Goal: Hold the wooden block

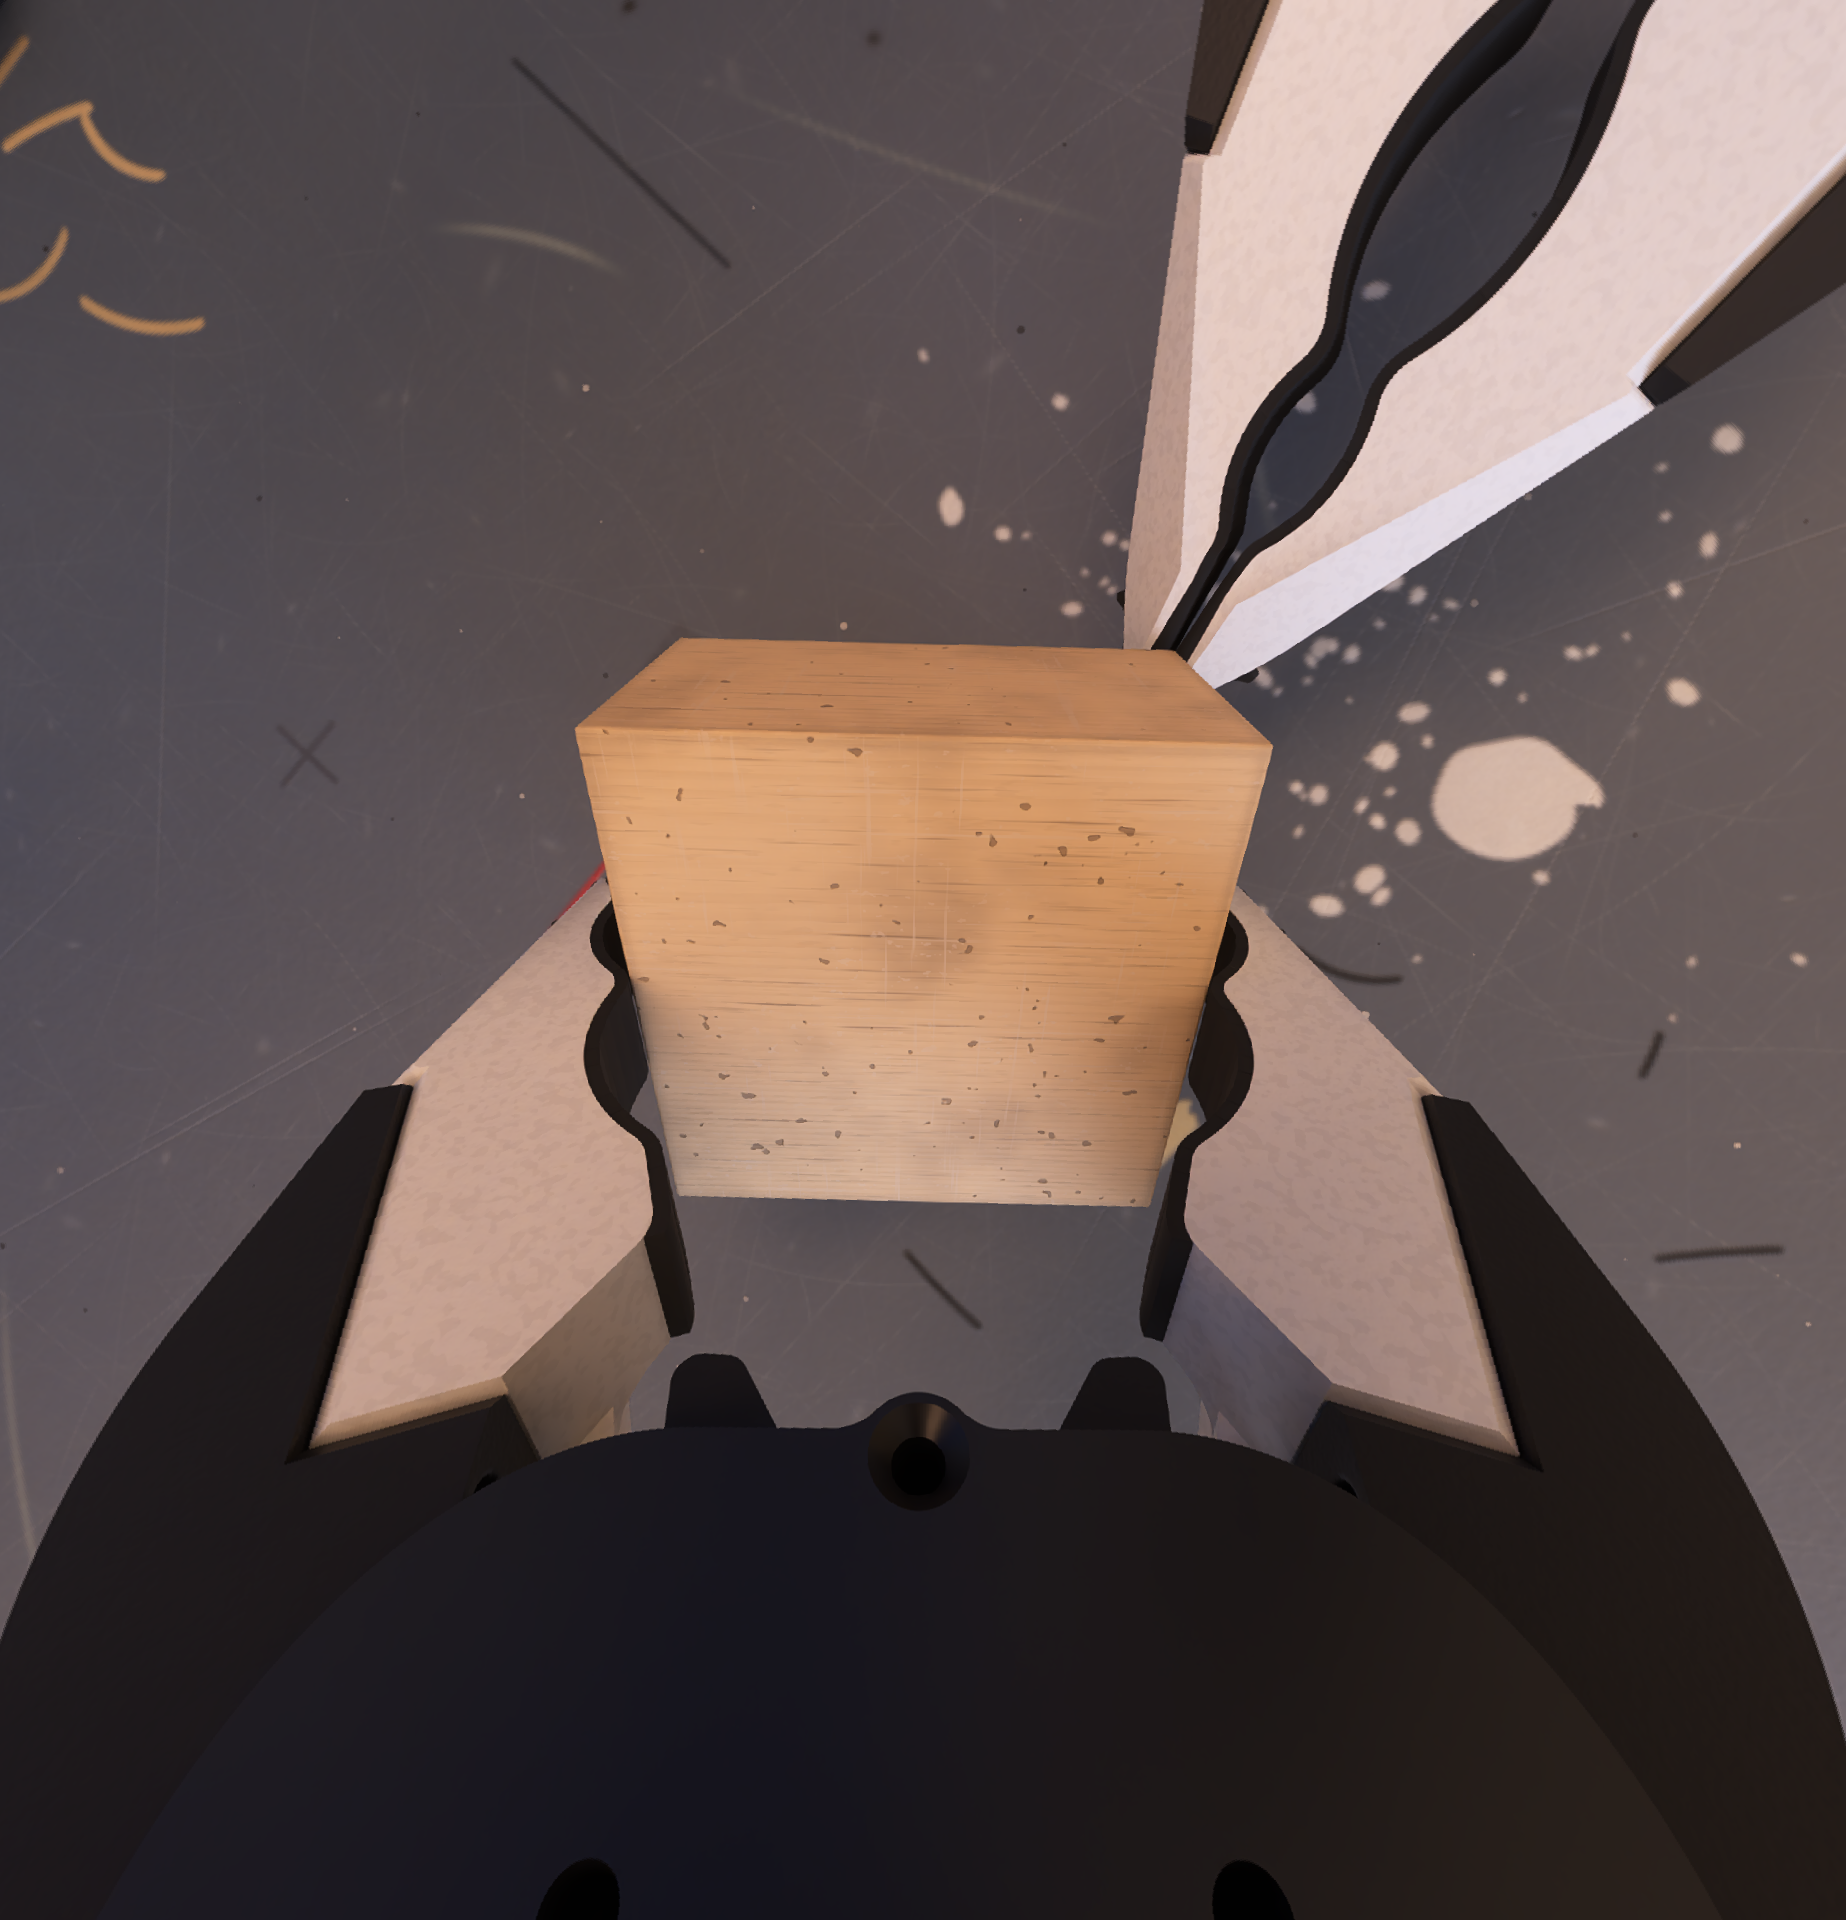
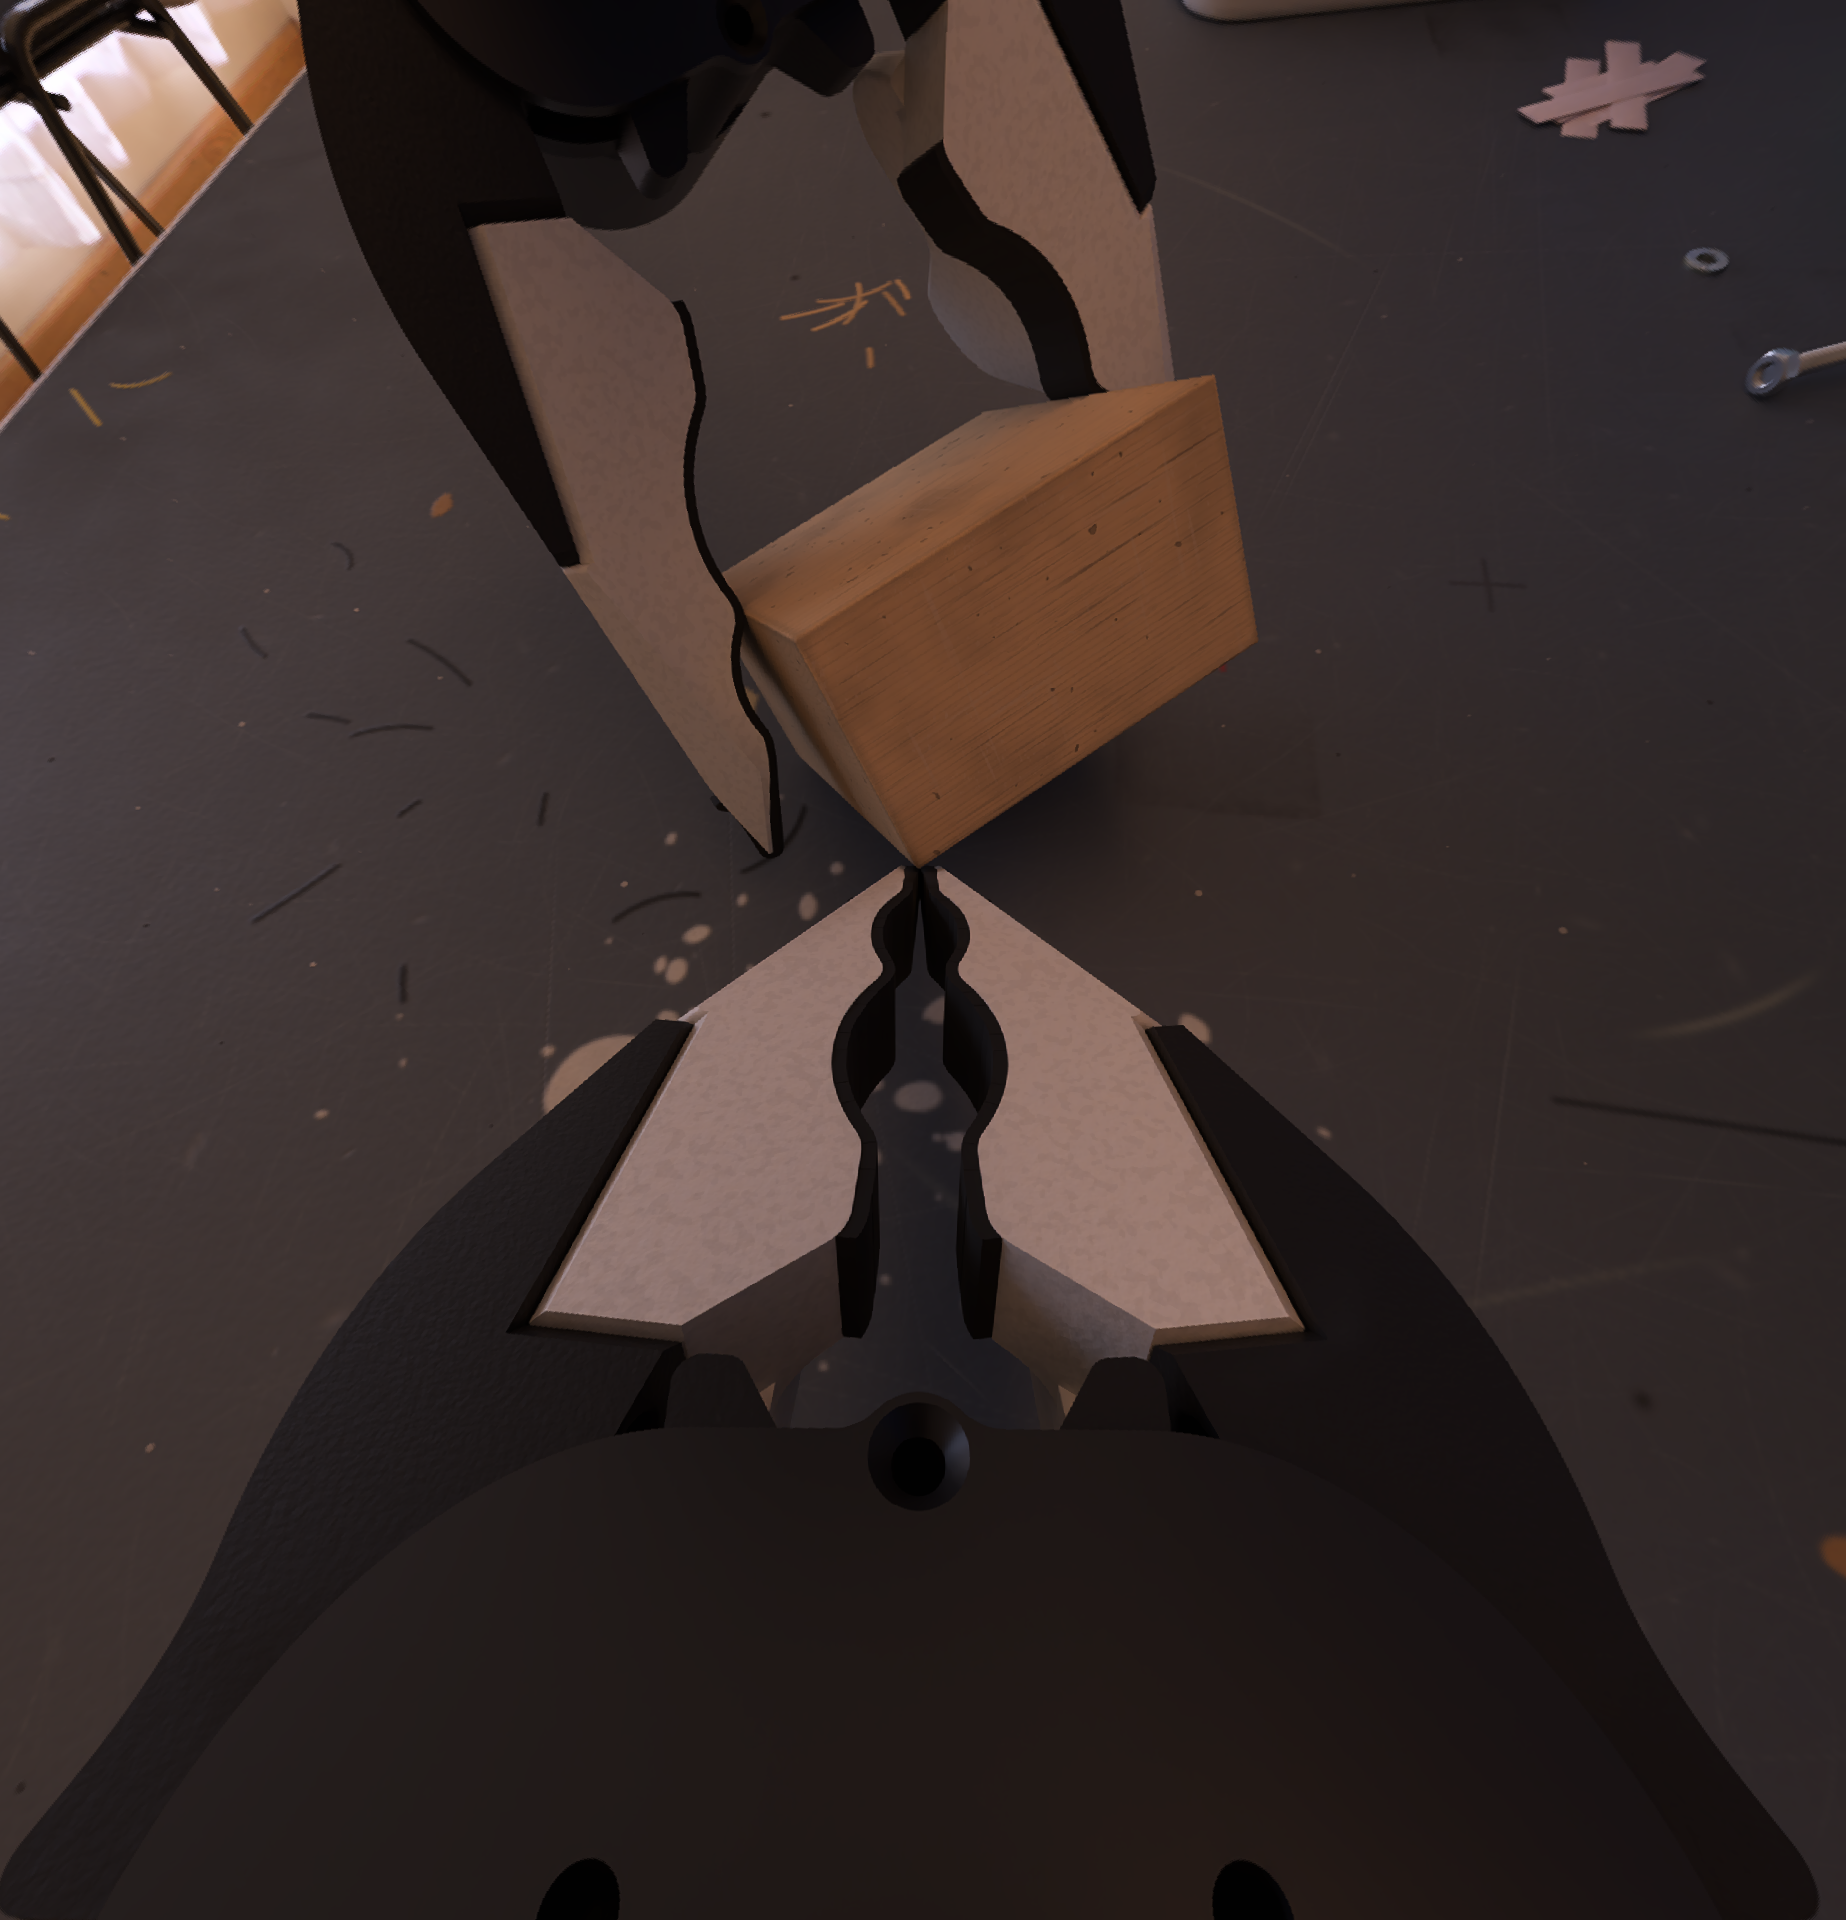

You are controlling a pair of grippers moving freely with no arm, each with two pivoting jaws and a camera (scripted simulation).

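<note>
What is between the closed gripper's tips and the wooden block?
Nothing. In the right wrist view, the right gripper has its shut tips right at the lowest corner of the wooden block, which the left gripper holds above the dark table.

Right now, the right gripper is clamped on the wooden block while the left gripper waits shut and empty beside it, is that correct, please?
The sides are swapped. The left gripper is clamped on the wooden block, as the left wrist view shows; the right gripper waits shut and empty beside it.
</note>
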